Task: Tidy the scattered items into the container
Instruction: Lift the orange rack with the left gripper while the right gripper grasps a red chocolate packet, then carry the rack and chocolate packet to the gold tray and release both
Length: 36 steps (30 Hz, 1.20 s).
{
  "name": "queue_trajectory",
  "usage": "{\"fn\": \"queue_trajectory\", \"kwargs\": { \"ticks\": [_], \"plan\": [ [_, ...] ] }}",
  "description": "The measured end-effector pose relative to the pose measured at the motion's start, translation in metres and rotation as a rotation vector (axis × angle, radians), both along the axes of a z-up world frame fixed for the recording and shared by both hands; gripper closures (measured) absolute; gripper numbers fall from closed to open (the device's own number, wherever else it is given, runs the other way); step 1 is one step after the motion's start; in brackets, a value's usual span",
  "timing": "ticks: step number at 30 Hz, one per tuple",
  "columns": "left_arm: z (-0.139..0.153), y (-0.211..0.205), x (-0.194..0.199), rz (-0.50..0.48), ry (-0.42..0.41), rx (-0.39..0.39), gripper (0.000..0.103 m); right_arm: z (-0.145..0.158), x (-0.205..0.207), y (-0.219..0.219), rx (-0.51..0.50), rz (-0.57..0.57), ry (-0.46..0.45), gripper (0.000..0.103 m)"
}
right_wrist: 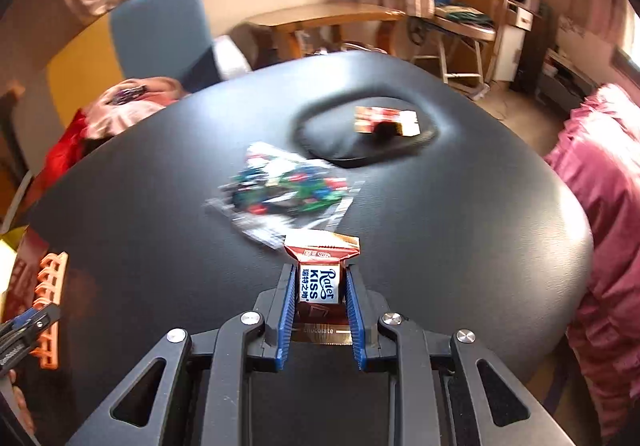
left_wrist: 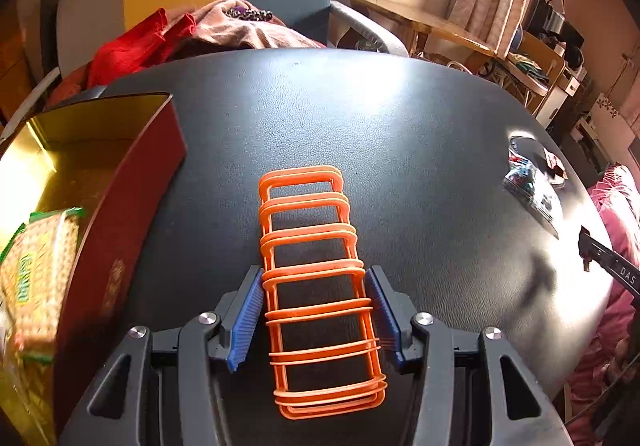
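The left gripper [left_wrist: 316, 310] is squeezing the orange rack [left_wrist: 320, 294] beside the box [left_wrist: 120, 214]. The right gripper [right_wrist: 320, 298] is holding a chocolate [right_wrist: 320, 278] above the bench [right_wrist: 460, 226].

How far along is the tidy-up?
Done: a biscuit pack lies in the red box. In hand: left tool holds the orange rack; right tool holds a chocolate. Left: candy bag and red packet on the table.
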<state>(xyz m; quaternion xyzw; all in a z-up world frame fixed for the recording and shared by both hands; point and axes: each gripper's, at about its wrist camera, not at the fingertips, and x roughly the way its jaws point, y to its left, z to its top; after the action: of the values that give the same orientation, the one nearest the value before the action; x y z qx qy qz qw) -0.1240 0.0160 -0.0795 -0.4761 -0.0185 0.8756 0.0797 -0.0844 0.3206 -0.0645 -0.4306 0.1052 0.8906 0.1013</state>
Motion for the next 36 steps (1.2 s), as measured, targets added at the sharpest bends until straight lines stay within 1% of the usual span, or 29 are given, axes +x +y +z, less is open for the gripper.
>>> {"fn": "queue_trajectory", "kwargs": {
  "ticks": [8, 14, 25, 31, 36],
  "plan": [
    [0.014, -0.009, 0.036, -0.002, 0.04, 0.008, 0.05, 0.006, 0.016, -0.064, -0.026, 0.109, 0.019, 0.079],
    [0.026, -0.02, 0.061, 0.003, 0.075, 0.017, 0.05, 0.006, 0.028, -0.114, 0.008, 0.203, 0.015, 0.079],
    [0.05, -0.059, 0.097, 0.071, 0.141, 0.025, 0.05, 0.019, 0.048, -0.184, 0.048, 0.336, 0.042, 0.079],
    [0.062, -0.089, 0.116, 0.131, 0.179, 0.027, 0.05, 0.027, 0.056, -0.221, 0.056, 0.422, 0.062, 0.079],
    [0.064, -0.117, 0.128, 0.201, 0.184, 0.028, 0.05, 0.034, 0.058, -0.248, 0.053, 0.487, 0.076, 0.079]
  ]
}}
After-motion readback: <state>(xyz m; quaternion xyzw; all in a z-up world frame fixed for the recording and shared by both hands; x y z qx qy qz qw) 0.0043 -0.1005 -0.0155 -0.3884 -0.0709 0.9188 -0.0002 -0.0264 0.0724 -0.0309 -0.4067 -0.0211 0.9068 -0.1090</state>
